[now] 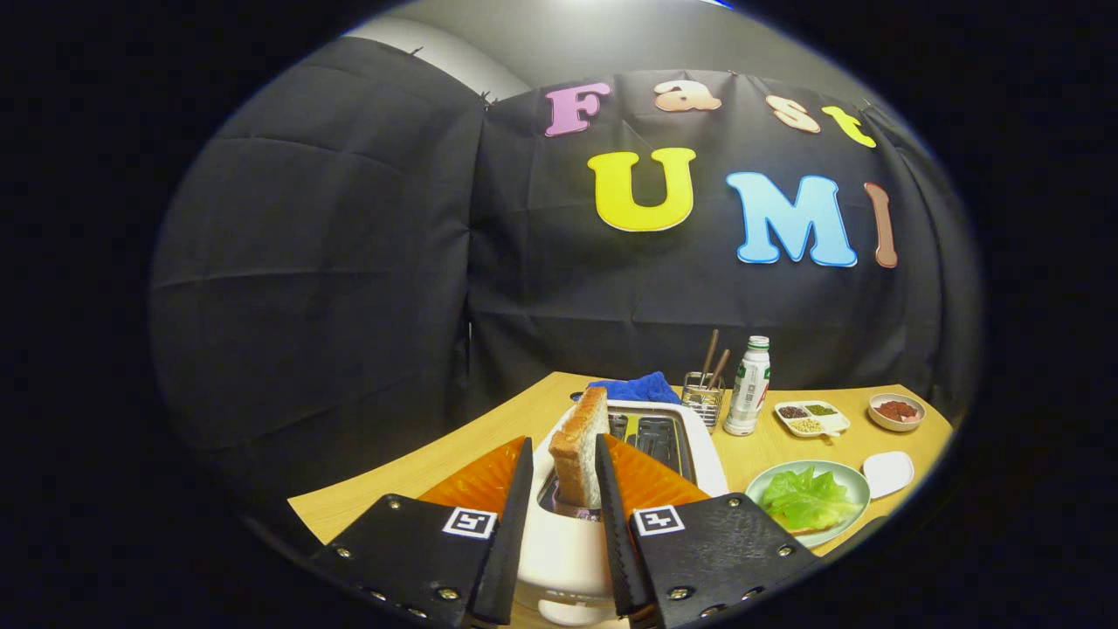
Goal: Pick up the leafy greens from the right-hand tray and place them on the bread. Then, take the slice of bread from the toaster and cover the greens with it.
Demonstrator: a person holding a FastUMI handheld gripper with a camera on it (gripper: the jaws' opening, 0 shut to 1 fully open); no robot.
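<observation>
gripper (559,489) fingers are seen nearest, spread to either side of a toasted, brown-crusted bread slice (581,450) that stands upright in the slot of a glossy white plastic toaster (699,463). a narrow gap is noted on the left of the slice; the right finger lies against or very close to it, so a firm hold cannot be confirmed. the fingers are judged to be placed this way so that the porous, rigid slice can be pinched by its flat faces and lifted straight up. crinkled light-green leafy greens (808,498) are found lying on a pale green round plate (852,480) to the right, with a tan edge beneath them that is probably the lower bread. the covering step is judged to be in hand. a wooden table (419,476) bears everything.
</observation>
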